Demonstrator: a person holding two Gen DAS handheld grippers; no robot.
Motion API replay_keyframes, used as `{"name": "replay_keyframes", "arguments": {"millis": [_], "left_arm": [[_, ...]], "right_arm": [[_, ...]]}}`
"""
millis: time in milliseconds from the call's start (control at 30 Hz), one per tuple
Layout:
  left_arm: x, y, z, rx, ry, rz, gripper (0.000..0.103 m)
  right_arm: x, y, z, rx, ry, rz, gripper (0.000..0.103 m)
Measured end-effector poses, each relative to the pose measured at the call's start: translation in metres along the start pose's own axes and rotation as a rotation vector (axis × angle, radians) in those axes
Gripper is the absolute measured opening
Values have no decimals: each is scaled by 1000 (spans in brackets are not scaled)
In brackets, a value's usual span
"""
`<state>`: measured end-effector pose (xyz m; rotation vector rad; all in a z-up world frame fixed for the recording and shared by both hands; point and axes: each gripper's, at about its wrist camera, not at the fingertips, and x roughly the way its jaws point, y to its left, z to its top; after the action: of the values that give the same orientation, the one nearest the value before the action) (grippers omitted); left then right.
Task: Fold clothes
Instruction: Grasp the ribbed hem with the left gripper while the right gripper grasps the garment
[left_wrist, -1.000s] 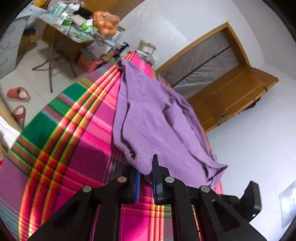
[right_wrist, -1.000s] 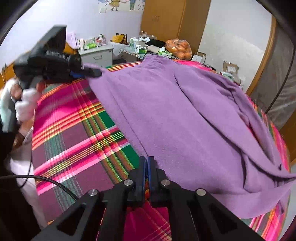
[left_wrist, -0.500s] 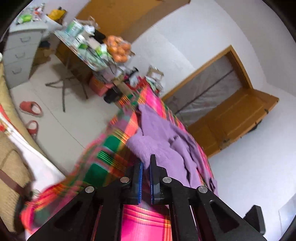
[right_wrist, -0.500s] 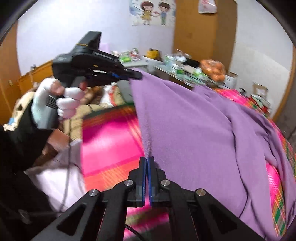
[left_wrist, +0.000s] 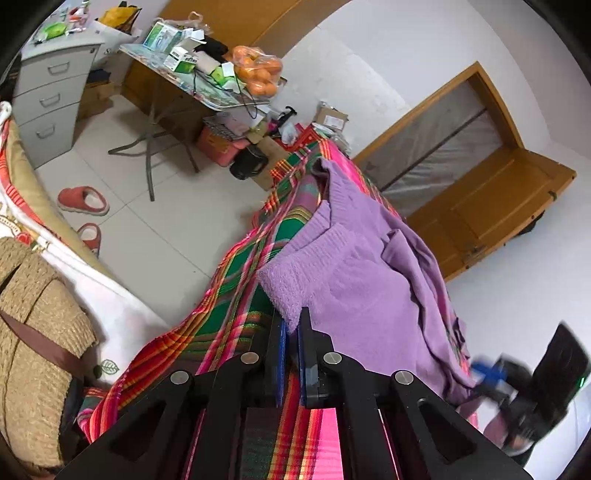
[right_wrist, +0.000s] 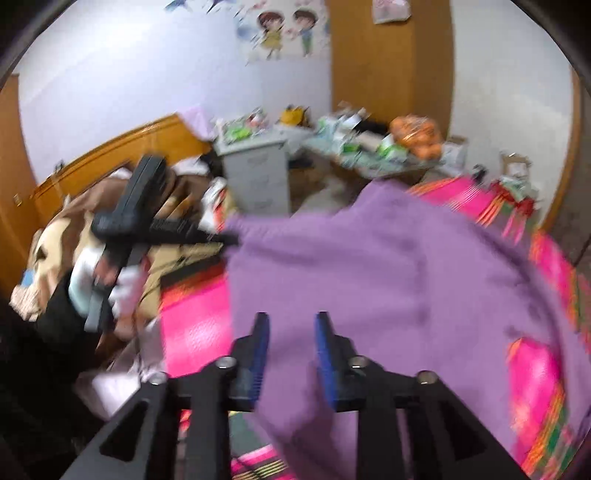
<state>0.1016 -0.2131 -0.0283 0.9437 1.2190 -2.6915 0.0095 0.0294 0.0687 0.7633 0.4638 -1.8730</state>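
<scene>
A purple knit sweater (left_wrist: 354, 280) lies on a bed with a pink, green and red plaid blanket (left_wrist: 229, 295). My left gripper (left_wrist: 291, 328) is shut on a corner of the sweater near the bed's edge; it also shows in the right wrist view (right_wrist: 229, 238), pinching the sweater's far corner. My right gripper (right_wrist: 291, 328) is open, its blue pads either side of the sweater's (right_wrist: 388, 280) near edge, and the cloth lies between them unpinched. It shows blurred in the left wrist view (left_wrist: 484, 373).
A folding table (left_wrist: 199, 88) with boxes and a bag of oranges (left_wrist: 258, 74) stands beyond the bed. A grey drawer cabinet (left_wrist: 48, 99), red slippers (left_wrist: 83, 201) on the tiled floor, a straw hat (left_wrist: 33, 332) and a wooden door (left_wrist: 491, 206) are around.
My right gripper has opened and let go of the sweater's edge. The sweater has come down from being held up onto the blanket. My left gripper still holds its corner, lower now.
</scene>
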Motion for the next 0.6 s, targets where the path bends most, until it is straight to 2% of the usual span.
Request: {"name": "replay_keyframes", "arguments": {"millis": [100, 167, 233, 267, 367, 433, 600], "left_arm": [[-1, 6, -1, -12, -4, -15, 8], [-3, 7, -3, -19, -5, -17, 13], [-5, 5, -1, -2, -16, -20, 13], [-5, 3, -1, 15, -23, -18, 13], [-8, -2, 2, 63, -48, -15, 21], [-9, -2, 4, 78, -65, -15, 21], [-1, -2, 6, 84, -52, -35, 21]], "right_arm": [[5, -11, 24, 0, -18, -48, 29], [20, -22, 46, 6, -13, -56, 29], [39, -33, 66, 10, 1, -62, 29], [50, -39, 74, 9, 12, -68, 30], [82, -54, 97, 5, 47, -82, 31], [105, -62, 112, 2, 74, -88, 33], [167, -79, 139, -66, 161, -135, 35]]}}
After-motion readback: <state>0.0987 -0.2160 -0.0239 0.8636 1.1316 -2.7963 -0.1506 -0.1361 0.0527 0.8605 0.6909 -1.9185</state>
